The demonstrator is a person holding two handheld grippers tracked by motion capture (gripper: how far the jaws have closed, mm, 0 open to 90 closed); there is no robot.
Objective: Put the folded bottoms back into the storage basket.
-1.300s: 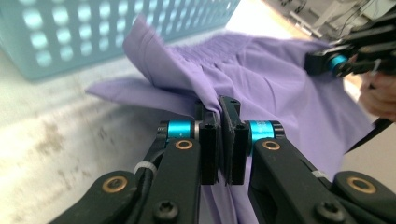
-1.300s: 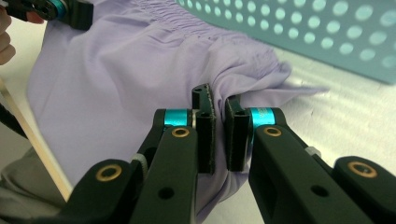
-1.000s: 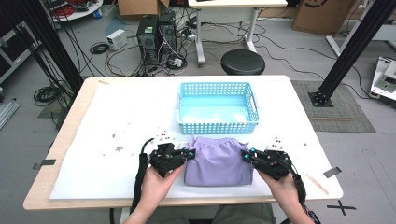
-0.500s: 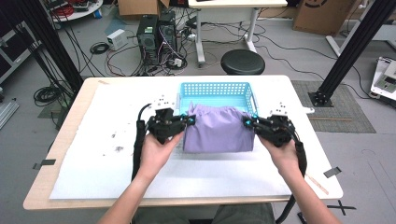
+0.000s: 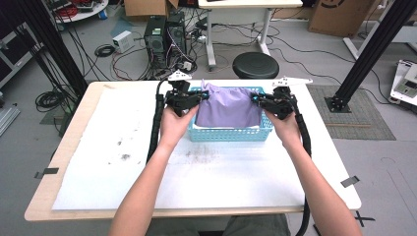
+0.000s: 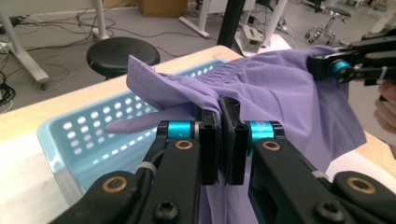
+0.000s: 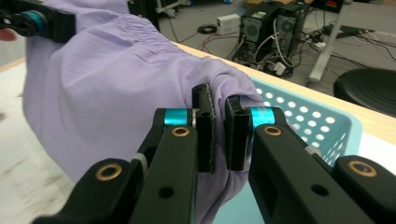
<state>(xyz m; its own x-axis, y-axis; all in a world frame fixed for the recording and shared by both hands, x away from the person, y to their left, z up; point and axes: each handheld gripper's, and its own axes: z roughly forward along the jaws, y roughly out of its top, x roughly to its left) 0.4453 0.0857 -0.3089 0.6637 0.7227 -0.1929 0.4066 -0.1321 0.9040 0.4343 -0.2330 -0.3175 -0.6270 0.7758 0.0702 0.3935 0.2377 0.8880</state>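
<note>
The purple cloth (image 5: 228,107) hangs stretched over the blue basket (image 5: 231,133) at upper centre of the high view, one edge clamped in the closed jaws of the left gripper (image 5: 200,98), the other in those of the right gripper (image 5: 256,101). The lift and carry appear complete. Lowering the cloth into the basket and releasing it remain.

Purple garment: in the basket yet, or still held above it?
Held above: purple garment hangs between left gripper and right gripper over blue basket.
</note>
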